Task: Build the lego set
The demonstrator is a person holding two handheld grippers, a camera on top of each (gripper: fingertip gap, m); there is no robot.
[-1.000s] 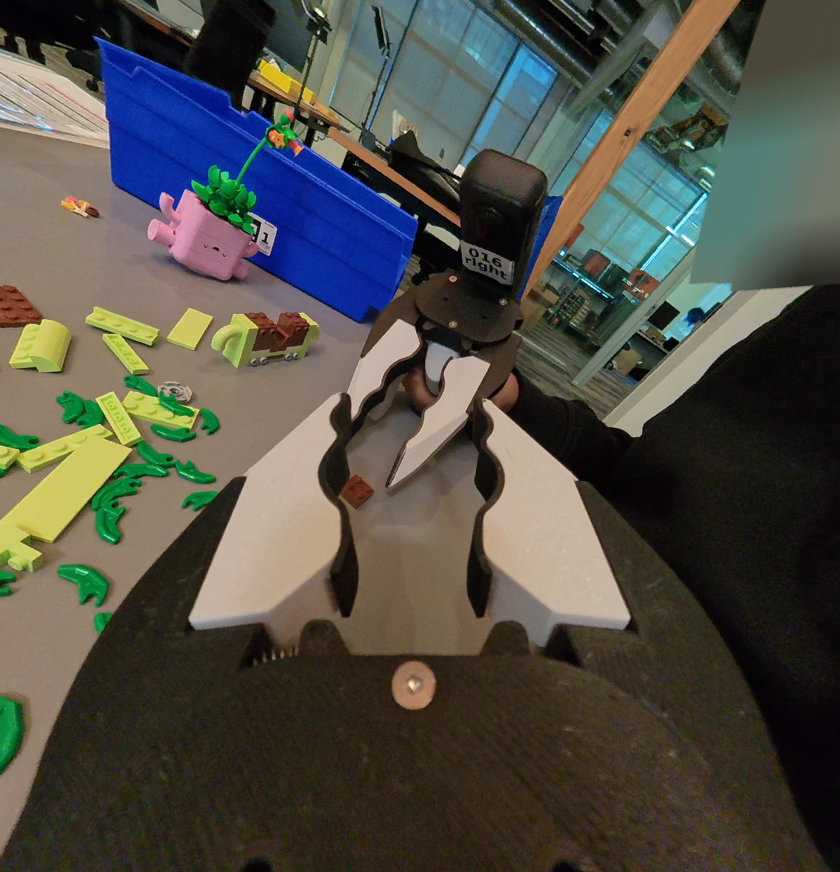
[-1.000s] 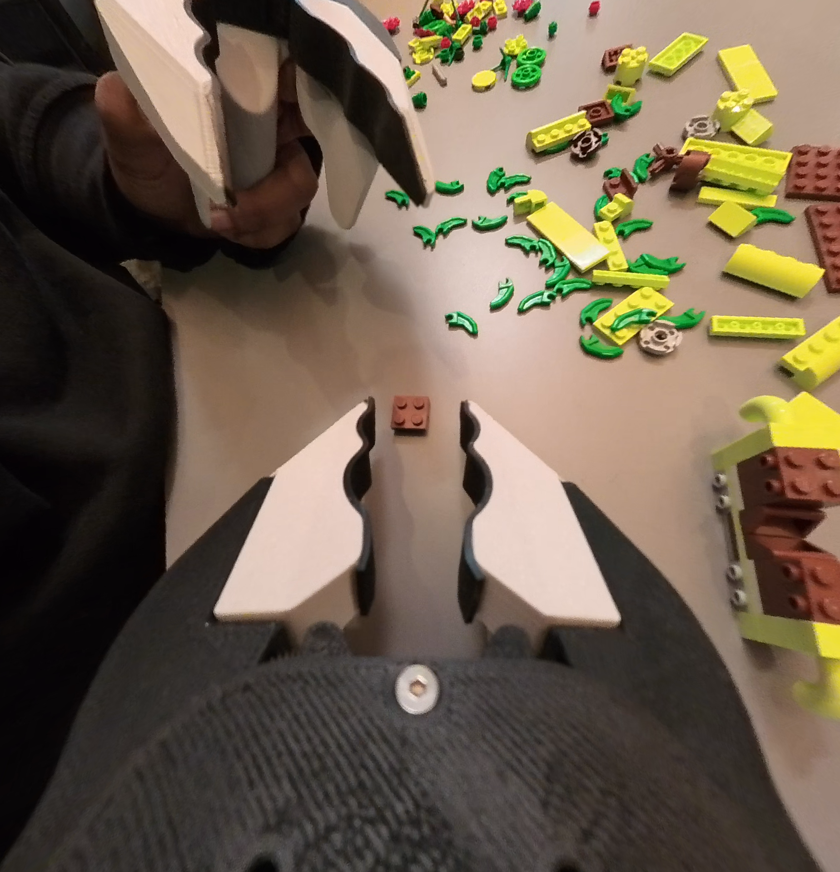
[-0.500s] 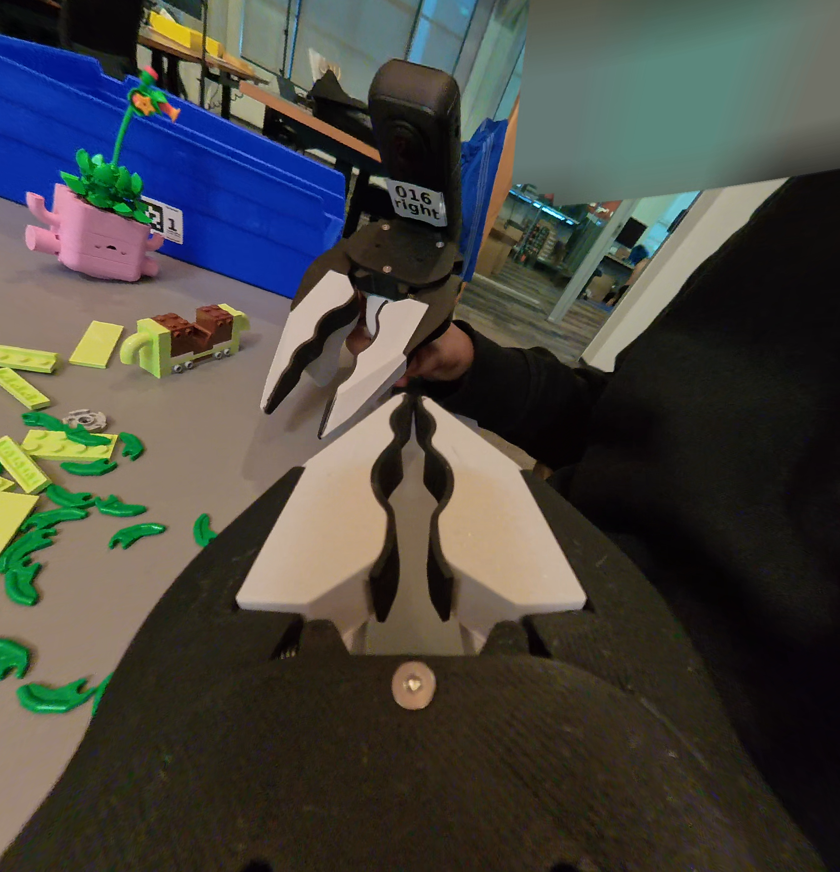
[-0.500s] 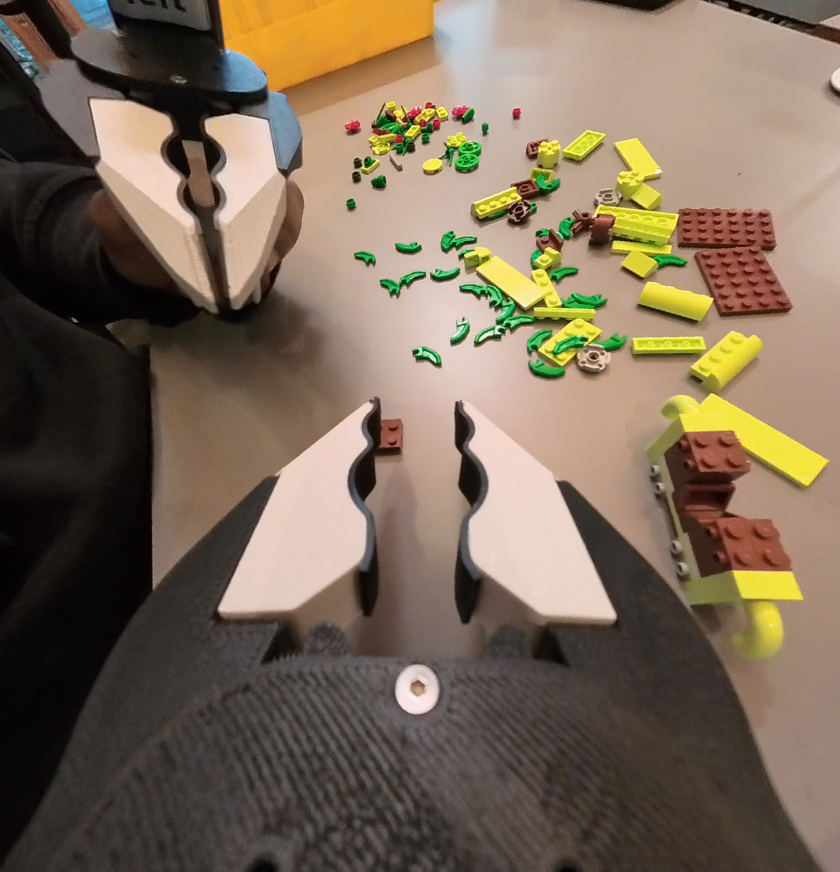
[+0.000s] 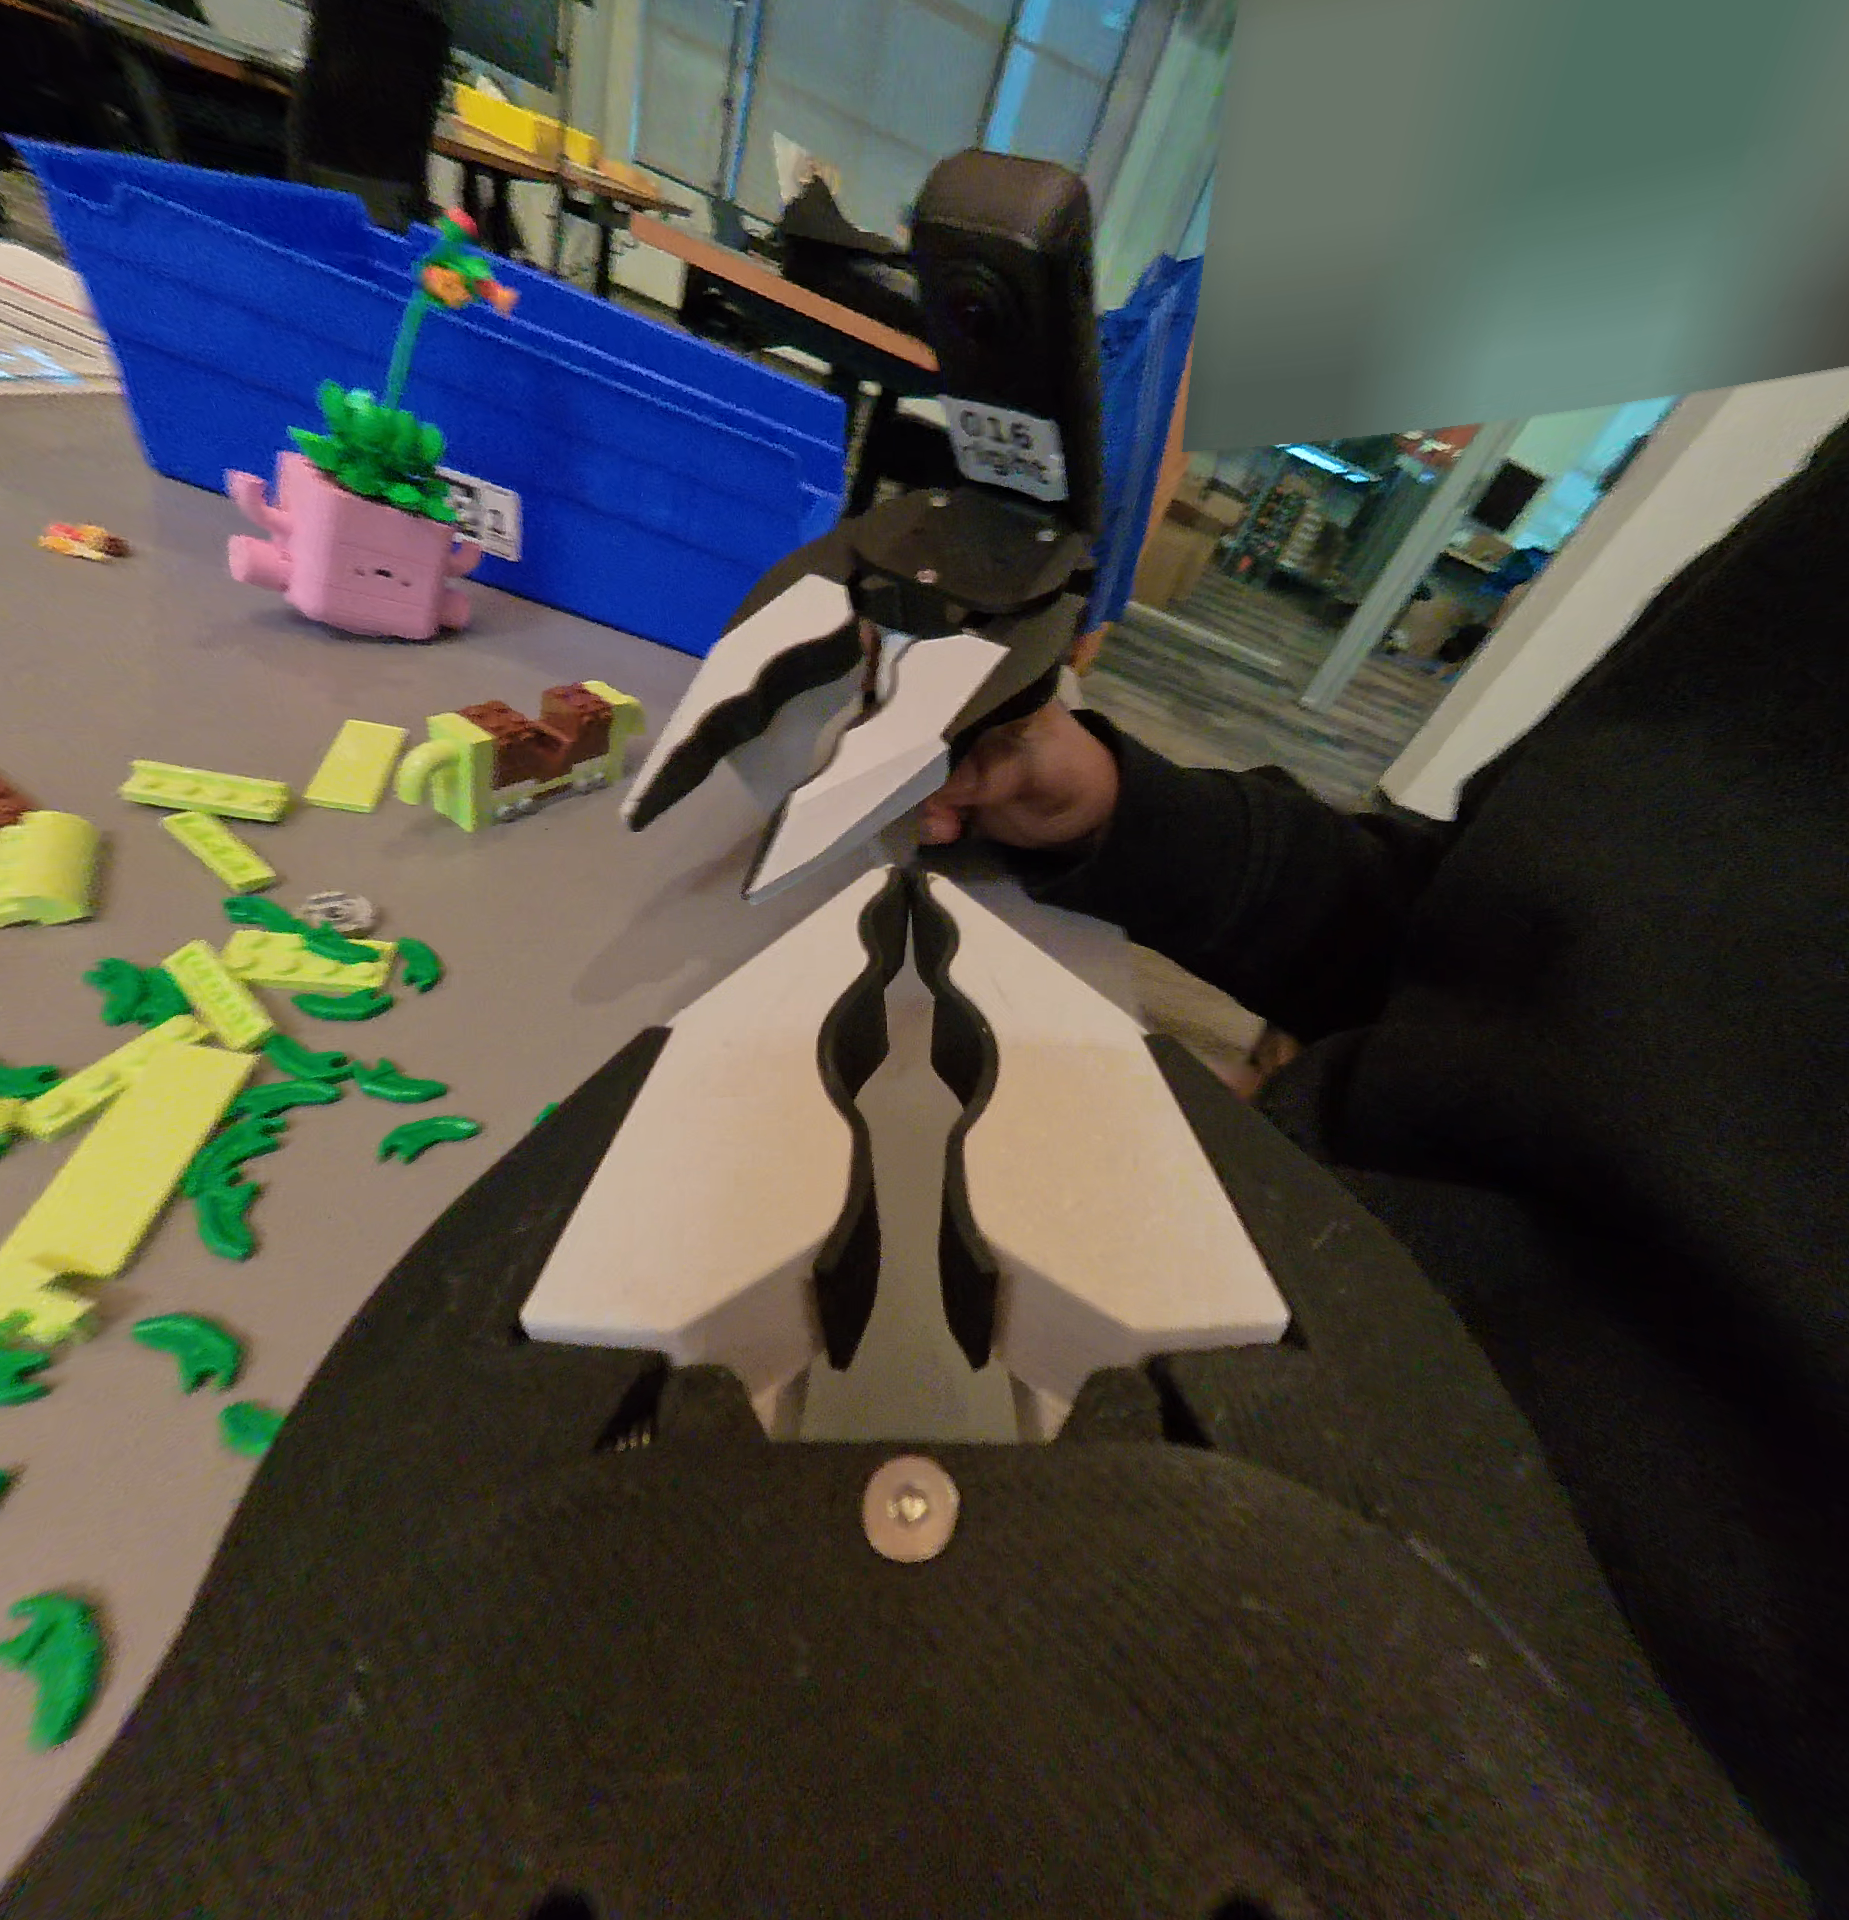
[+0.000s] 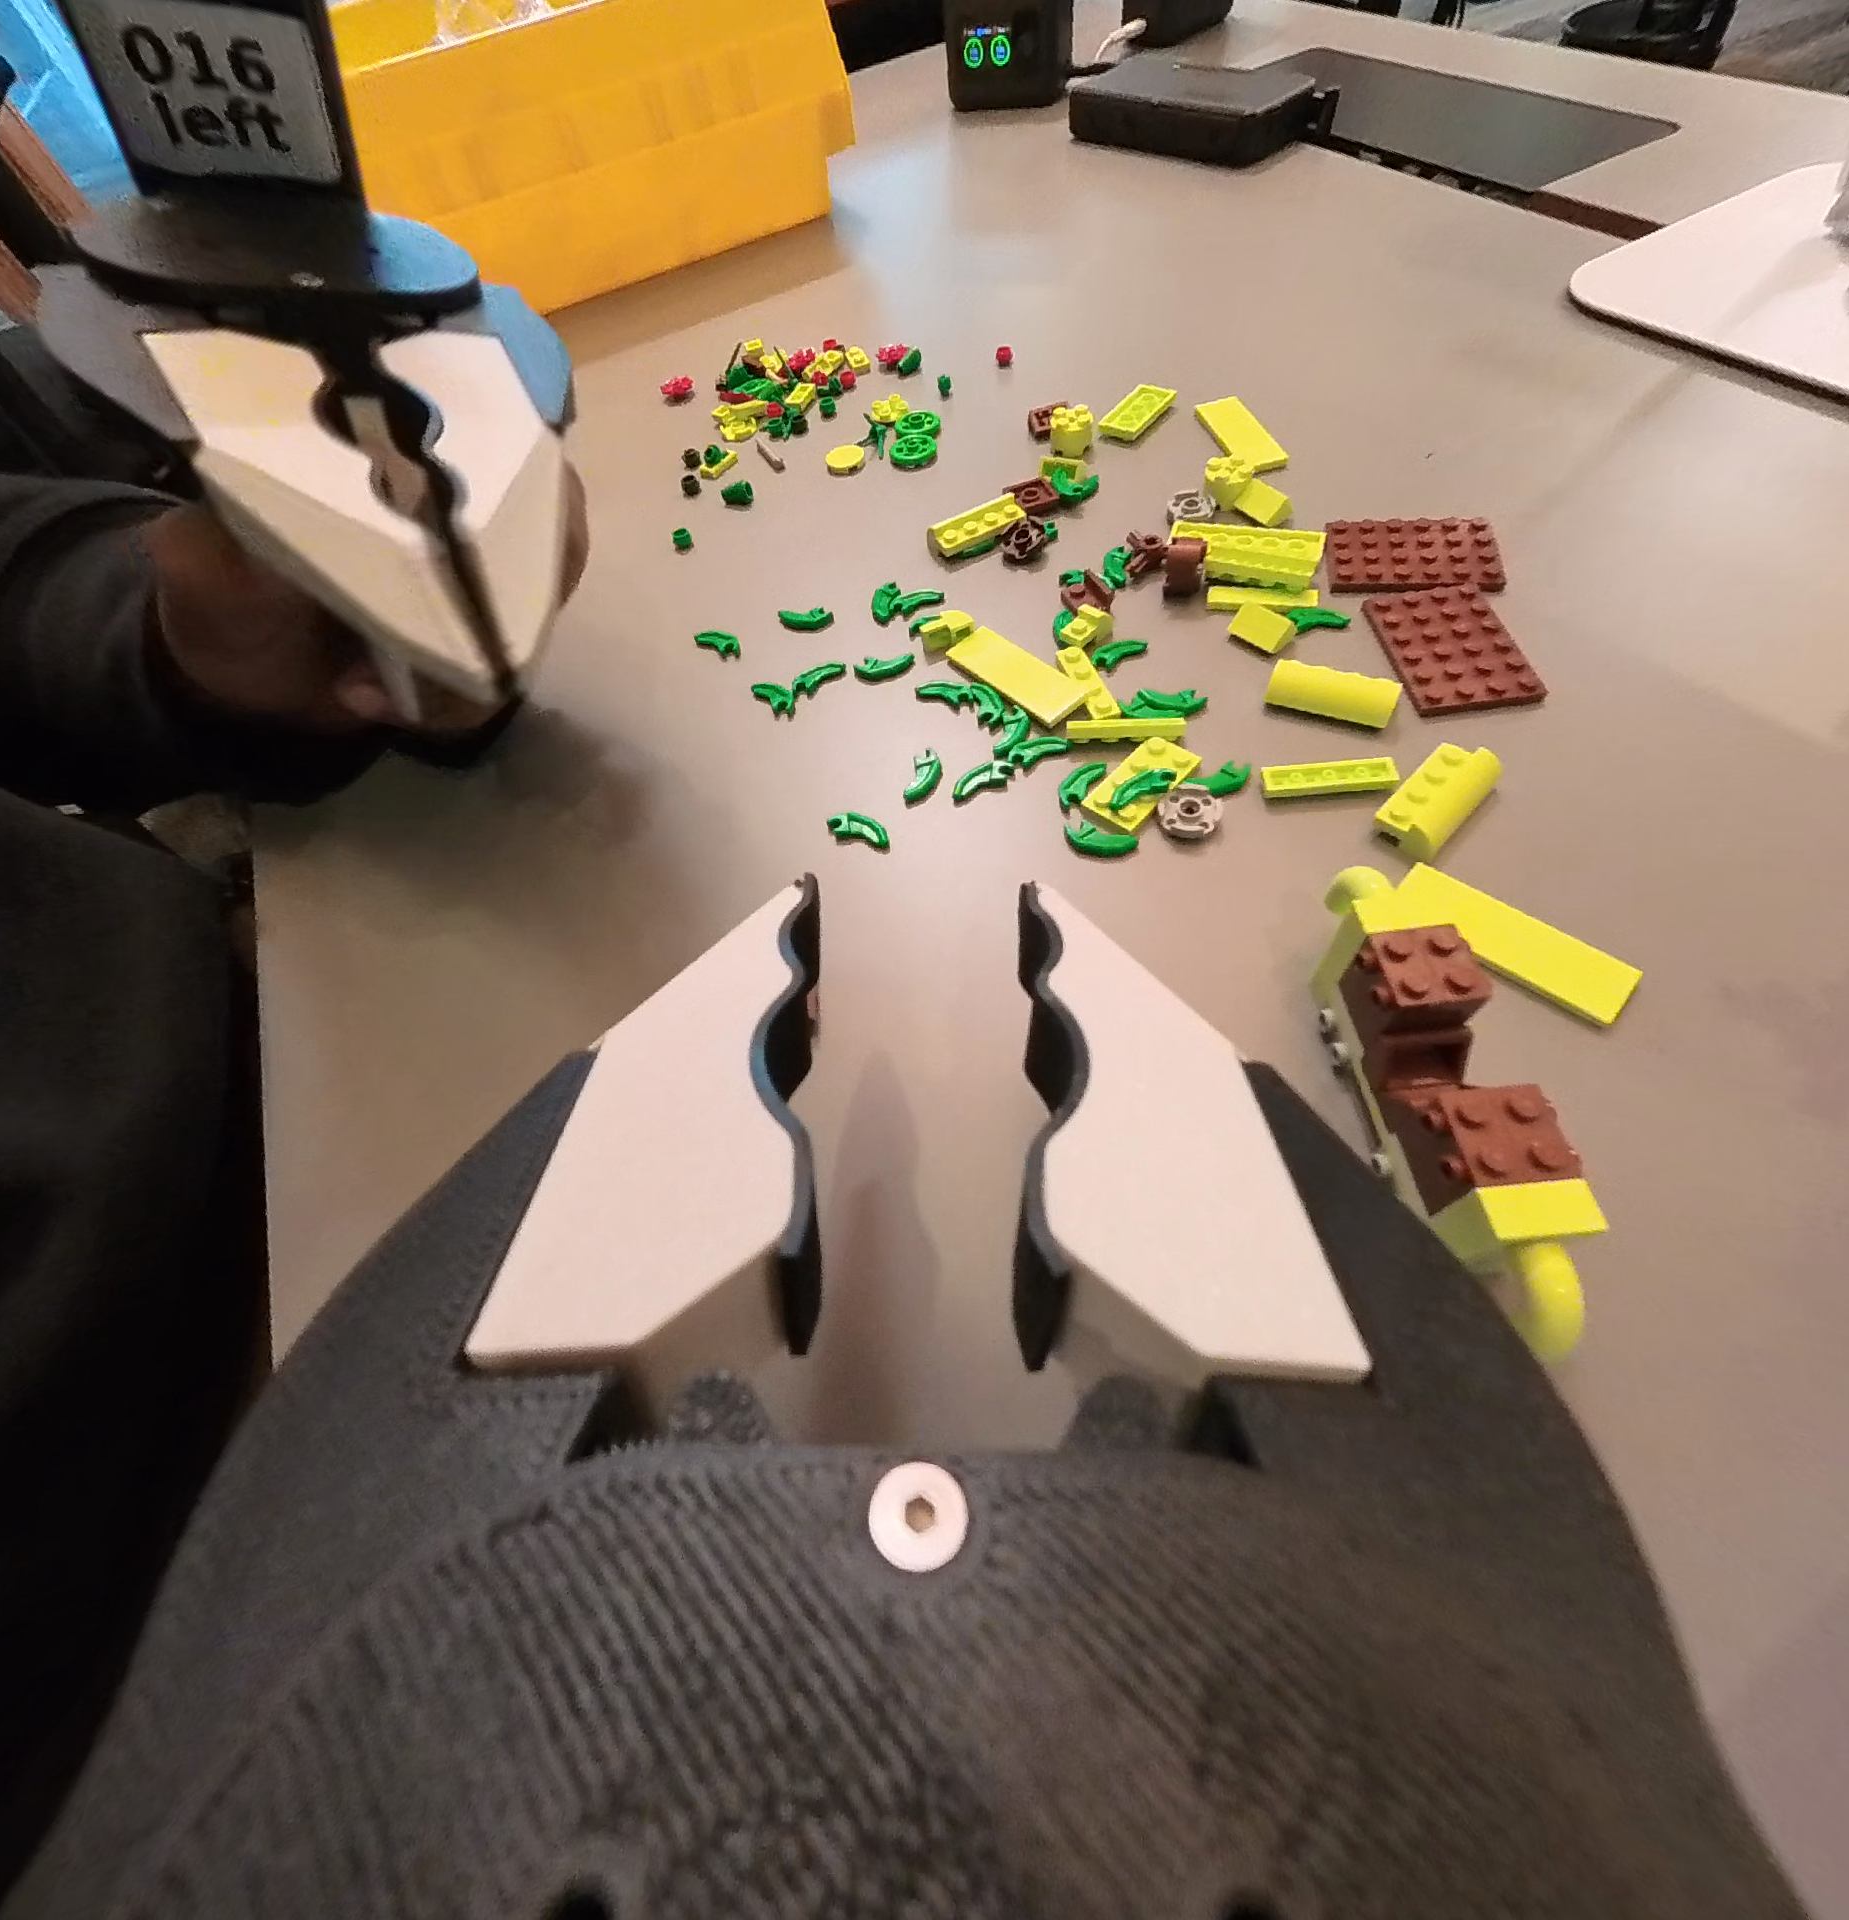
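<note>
Right gripper gapes; brown plate touches its left finger; left gripper closed.

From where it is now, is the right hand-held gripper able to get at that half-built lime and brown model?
Probably yes. The right hand-held gripper is open, and the model lies just beside it on bare table, with nothing between them. The left hand-held gripper is on the far side.

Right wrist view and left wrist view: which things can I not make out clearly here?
- Small brown plate, right wrist view: the right gripper's finger covers all but a sliver.
- Left gripper, left wrist view: shut; whether anything is pinched is unclear.
- Partly built lime and brown model, right wrist view: gripper body covers its near end.
- Tiny pieces, right wrist view: too small to identify.
</note>
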